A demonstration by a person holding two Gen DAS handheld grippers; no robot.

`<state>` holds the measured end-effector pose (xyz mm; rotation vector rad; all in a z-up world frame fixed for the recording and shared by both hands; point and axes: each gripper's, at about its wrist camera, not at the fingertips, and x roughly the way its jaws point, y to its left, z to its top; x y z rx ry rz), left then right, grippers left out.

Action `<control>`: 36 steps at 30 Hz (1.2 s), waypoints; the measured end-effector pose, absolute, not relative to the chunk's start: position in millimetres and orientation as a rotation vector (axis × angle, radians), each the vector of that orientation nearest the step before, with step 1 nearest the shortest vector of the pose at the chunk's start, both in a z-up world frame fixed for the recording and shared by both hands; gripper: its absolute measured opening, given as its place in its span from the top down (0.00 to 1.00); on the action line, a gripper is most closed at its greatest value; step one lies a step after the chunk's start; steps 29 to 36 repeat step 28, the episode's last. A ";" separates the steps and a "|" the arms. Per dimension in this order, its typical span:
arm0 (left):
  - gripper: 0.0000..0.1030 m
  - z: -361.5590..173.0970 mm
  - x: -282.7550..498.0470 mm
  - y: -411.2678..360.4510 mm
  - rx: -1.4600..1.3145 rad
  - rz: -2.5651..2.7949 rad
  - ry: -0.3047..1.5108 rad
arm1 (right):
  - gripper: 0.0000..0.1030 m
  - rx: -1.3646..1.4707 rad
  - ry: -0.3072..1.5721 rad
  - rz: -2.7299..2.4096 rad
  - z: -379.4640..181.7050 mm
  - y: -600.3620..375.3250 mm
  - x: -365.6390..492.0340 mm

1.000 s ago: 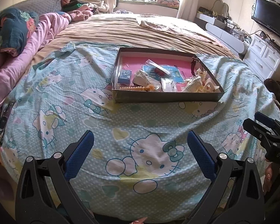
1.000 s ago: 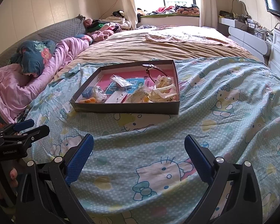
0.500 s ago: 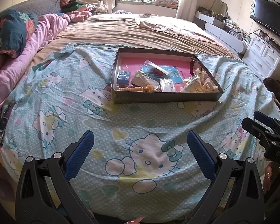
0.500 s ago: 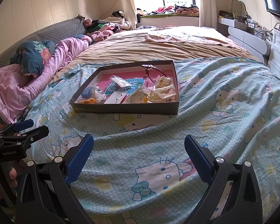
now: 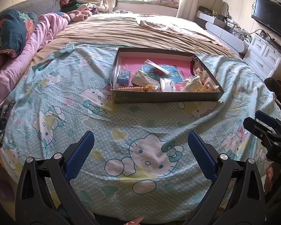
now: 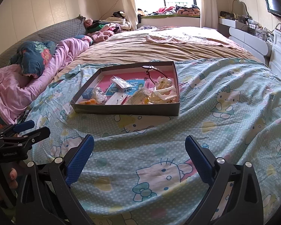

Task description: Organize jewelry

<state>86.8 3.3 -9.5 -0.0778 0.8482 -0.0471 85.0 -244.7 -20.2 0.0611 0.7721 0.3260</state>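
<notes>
Both tongs spread wide, empty: left tongs (image 5: 140, 146), right tongs (image 6: 139, 150), low in frame over cartoon-print bedspread (image 5: 69, 97). Jewelry tray (image 5: 166, 98) centre frame on bed, well apart. Pink quilt (image 6: 15, 88) left; dresser (image 5: 264, 60) upper right. Path unobstructed.

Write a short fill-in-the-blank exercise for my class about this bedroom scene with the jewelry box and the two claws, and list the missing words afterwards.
1. The shallow box of jewelry rests on a blanket printed with cartoon ____.
2. Both the left claw and the right claw are ____, holding nothing.
3. The box's inside floor is coloured ____.
4. The small blue box lies near the tray's ____ wall in the left wrist view.

Missing words: cats; open; pink; left
</notes>
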 end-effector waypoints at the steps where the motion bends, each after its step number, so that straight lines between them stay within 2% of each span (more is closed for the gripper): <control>1: 0.09 -9.6 87.0 3.4 -0.082 -0.051 0.849 | 0.06 0.062 0.773 0.326 -20.7 -244.4 84.9; 19: 0.09 -20.6 104.9 31.0 -0.162 0.024 0.873 | 0.06 0.072 0.790 0.222 -32.0 -270.5 103.2; 28: 0.09 -68.0 201.3 148.7 -0.216 0.374 0.989 | 0.04 0.172 0.806 -0.161 -56.1 -396.2 188.6; 36: 0.09 -68.0 201.3 148.7 -0.216 0.374 0.989 | 0.04 0.172 0.806 -0.161 -56.1 -396.2 188.6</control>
